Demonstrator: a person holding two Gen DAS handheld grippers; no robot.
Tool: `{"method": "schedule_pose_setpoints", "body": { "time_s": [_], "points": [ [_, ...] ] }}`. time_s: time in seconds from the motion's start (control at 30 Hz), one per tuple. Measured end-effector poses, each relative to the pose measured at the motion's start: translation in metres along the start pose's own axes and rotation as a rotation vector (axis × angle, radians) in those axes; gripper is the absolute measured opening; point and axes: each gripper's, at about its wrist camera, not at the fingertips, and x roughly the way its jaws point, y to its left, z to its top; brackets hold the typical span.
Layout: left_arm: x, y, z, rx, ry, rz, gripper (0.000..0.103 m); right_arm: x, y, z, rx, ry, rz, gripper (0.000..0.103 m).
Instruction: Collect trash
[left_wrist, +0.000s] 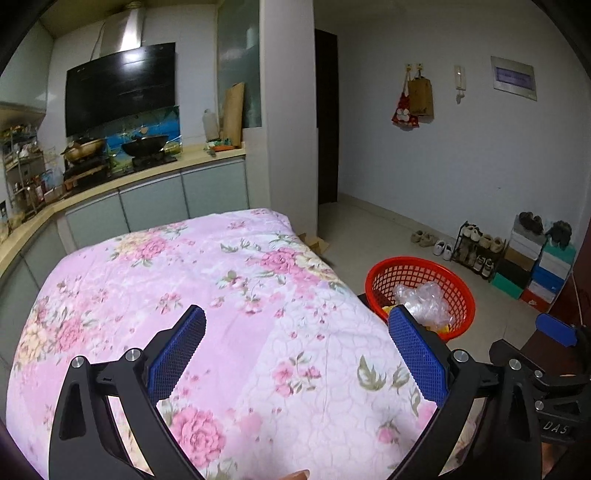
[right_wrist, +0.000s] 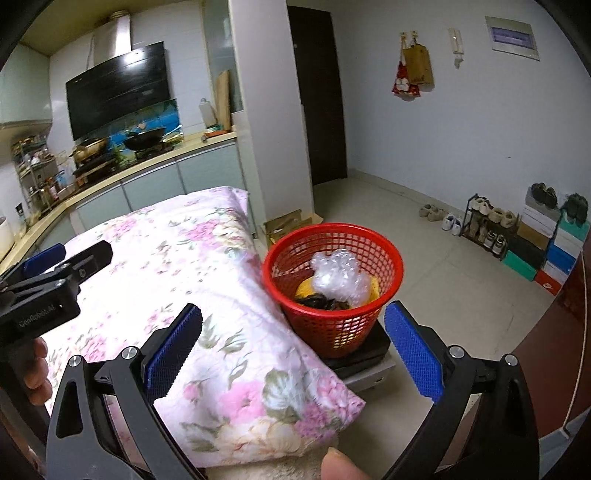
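A red mesh basket stands on a dark stool right of the table; it also shows in the left wrist view. In it lie crumpled clear plastic, a yellow piece and dark scraps. My left gripper is open and empty above the pink floral cloth. My right gripper is open and empty, near the basket's front. The left gripper also shows at the left edge of the right wrist view.
The floral cloth covers the table. A kitchen counter with pans runs behind it. A cardboard box lies on the floor by the pillar. A shoe rack and stacked shoe boxes stand by the right wall.
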Motion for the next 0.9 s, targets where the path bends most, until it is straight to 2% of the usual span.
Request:
{"method": "schedule_pose_setpoints", "body": {
  "time_s": [0.23,0.63,0.9],
  "points": [
    [-0.017,0.006,-0.013,-0.042,0.013,-0.003,0.096,-0.006,0.008,-0.010,-0.028,-0.014,-0.007,0.096],
    [-0.029,0.007,-0.020,-0.052,-0.004,0.036,0.096,-0.003,0.008,-0.015,-0.004,-0.008,0.001,0.096],
    [-0.028,0.003,-0.022,-0.040,0.008,0.024,0.096,-0.002,0.008,-0.018,0.014,0.007,-0.003,0.096]
  ]
}}
